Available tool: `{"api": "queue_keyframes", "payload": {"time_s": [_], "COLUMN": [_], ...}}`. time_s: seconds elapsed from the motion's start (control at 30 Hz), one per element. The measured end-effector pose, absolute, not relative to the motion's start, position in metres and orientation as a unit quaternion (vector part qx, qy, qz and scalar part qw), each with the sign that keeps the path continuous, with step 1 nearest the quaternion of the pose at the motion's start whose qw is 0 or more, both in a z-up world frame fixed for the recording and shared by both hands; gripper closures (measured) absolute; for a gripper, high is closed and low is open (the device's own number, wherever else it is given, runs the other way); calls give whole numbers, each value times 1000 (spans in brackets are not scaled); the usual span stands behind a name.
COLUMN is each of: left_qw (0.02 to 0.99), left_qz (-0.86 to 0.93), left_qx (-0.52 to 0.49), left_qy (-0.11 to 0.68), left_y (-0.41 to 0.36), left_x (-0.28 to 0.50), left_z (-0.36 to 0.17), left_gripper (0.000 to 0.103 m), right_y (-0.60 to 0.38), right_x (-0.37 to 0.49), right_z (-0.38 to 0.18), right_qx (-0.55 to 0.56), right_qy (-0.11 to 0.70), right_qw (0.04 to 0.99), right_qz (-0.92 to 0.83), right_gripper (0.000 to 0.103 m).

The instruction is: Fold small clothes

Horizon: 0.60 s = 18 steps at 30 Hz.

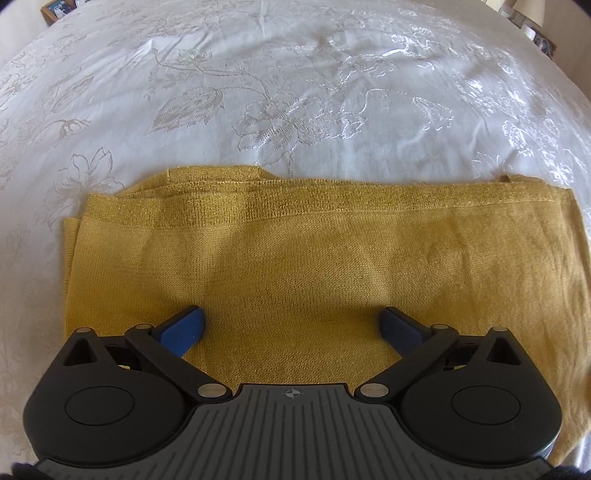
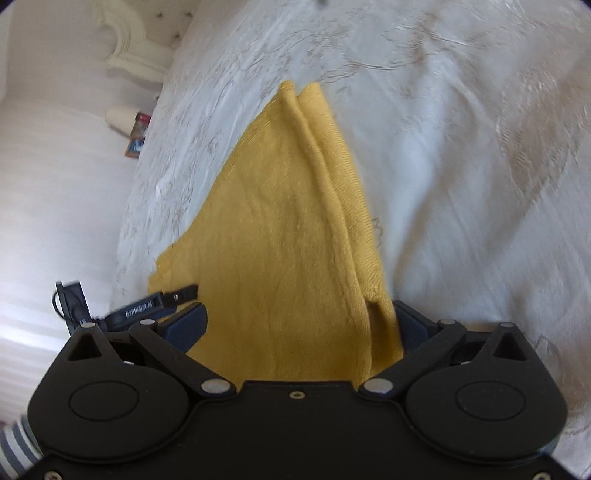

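On the bed, left wrist view: a mustard knit garment (image 1: 314,258) lies folded flat on the white embroidered bedspread (image 1: 295,74), its stacked edges along the far side.
Left gripper (image 1: 291,325): hovers over the near middle of the knit, blue pads (image 1: 184,328) spread wide, nothing between them.
Far corners: a picture frame (image 1: 59,9) at far left, a lamp base (image 1: 528,13) at far right, both well apart from the garment.
Right wrist view: blurred; the same garment (image 2: 280,240) runs away from the camera, its layered edge along the right side.
Right gripper (image 2: 299,325): jaws wide apart, cloth lying between them; a fold of the edge sits against the right pad (image 2: 410,325), but no pinch shows.
Other gripper: the left gripper (image 2: 147,306) shows at near left, over the garment's left corner.
Step in hand, as I judge it: taking hold for the next fold.
Doing it well: close on all stacked layers at the edge, not only the top one; keep both grips level, lift little, lay the fold so the edges line up.
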State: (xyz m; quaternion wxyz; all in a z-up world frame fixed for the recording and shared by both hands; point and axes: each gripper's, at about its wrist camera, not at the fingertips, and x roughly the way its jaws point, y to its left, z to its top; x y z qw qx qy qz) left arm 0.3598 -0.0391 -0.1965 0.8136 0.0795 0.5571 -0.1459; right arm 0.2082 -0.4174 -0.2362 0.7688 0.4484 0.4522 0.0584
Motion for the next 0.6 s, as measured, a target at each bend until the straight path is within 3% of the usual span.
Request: {"api": "queue_keyframes", "payload": {"time_s": [0.23,0.47,0.6], "left_qw": [824,802,807], "left_qz": [-159,-133,-135], "left_qx": [41,102,91], "left_qy": [542,573,568], "left_y": [-72,-113,-108], "left_x": [375,403,401], "left_z": [-170,-206,-199], "left_gripper": [1,0,1], "right_y": [-431,-424,-421], "right_x": [234,241,240], "right_z": [-241,-241,-240], "right_qx": [477,471,465], "right_qy": [444,446,444], "right_qw": [756,759,764], "right_qz": [60,59,55], "right_gripper": [0,0,0]}}
